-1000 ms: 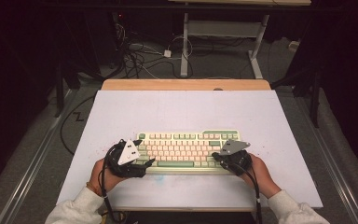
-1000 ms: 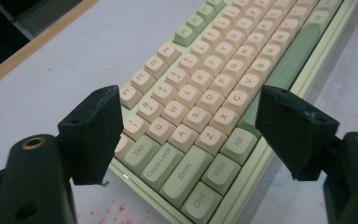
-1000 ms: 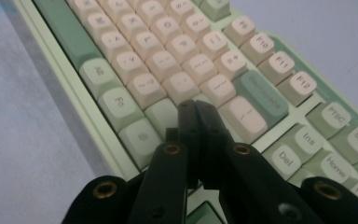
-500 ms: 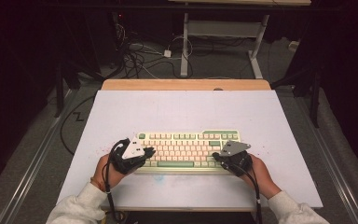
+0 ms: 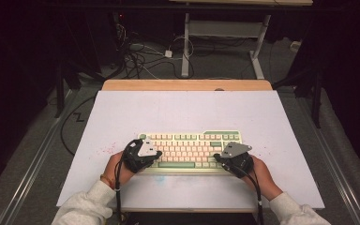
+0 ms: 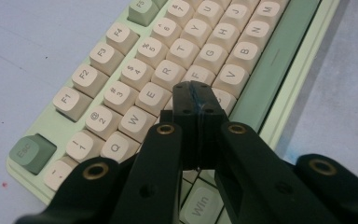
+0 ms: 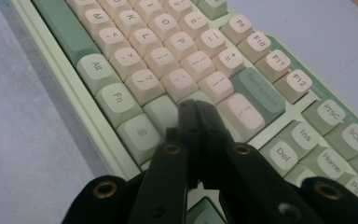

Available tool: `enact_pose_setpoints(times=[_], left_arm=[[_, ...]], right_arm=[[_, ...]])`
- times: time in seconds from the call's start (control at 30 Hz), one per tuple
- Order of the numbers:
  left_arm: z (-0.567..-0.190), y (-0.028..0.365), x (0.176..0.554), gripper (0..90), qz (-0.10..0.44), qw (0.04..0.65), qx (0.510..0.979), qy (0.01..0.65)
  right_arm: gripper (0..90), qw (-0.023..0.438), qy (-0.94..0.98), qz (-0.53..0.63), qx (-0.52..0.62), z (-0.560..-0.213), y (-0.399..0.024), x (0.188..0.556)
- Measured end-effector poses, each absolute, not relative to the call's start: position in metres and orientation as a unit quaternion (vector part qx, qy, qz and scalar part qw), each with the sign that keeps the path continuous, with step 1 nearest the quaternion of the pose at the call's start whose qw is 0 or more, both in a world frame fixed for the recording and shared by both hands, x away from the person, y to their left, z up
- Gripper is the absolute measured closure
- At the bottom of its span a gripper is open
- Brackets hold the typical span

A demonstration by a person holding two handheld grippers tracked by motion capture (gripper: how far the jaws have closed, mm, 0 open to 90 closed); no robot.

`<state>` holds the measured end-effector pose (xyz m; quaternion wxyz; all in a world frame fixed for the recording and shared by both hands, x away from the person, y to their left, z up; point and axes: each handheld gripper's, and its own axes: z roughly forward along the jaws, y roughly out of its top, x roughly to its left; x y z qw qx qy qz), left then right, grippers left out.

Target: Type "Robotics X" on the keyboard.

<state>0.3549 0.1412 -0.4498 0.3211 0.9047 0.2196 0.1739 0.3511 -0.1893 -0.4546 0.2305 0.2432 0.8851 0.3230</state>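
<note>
Two black grippers, left (image 6: 196, 100) and right (image 7: 196, 116), pressed together over rounded cream keyboard (image 5: 187, 150) keys.

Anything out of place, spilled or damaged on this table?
Nothing serious. The keyboard lies square and whole on the white table. The one oddity is a scatter of small reddish specks on the table left of the keyboard, like stains or crumbs.
</note>
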Motion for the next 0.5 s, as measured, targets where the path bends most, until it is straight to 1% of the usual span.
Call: enact_pose_setpoints(times=[0.5], left_arm=[[-0.4526,0.1364,0.3552,87.5,0.165,0.310,0.912,0.214]], right_arm=[[90.0,0.237,0.885,0.320,0.242,-0.4550,-0.1885,0.3496]])
